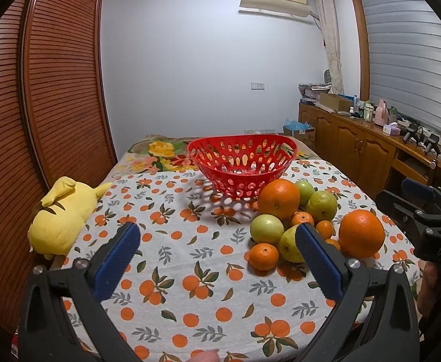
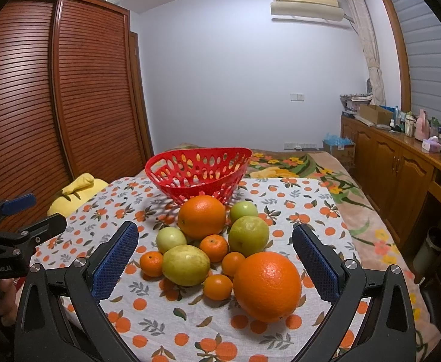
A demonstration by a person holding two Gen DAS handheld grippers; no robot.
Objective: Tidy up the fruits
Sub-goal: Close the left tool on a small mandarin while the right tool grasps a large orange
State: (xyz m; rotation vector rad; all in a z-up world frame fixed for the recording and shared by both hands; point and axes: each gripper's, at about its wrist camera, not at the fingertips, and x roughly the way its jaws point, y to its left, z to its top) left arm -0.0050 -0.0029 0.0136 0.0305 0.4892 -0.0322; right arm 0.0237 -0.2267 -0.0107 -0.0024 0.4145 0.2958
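The left gripper (image 1: 217, 242) hangs above the orange-print tablecloth (image 1: 172, 271) with its blue-padded fingers (image 1: 121, 259) spread wide and nothing between them; its right finger overlaps a yellow-green fruit (image 1: 288, 246) in the view. The right gripper (image 2: 215, 242) is equally wide apart and holds nothing, with the fruit pile seen between its fingers. Nearest to it lies a large orange (image 2: 267, 286) – beside it 4 small mandarins (image 2: 217, 286) and a yellow-green fruit (image 2: 185, 265). Behind these sit 3 more green fruits (image 2: 248, 235) and a second large orange (image 2: 201, 217), which is just in front of the red perforated basket (image 2: 199, 169) – nothing is visible inside the basket. A yellow plush toy (image 1: 60, 214) lies at the left edge of the cloth, well apart from the fruit
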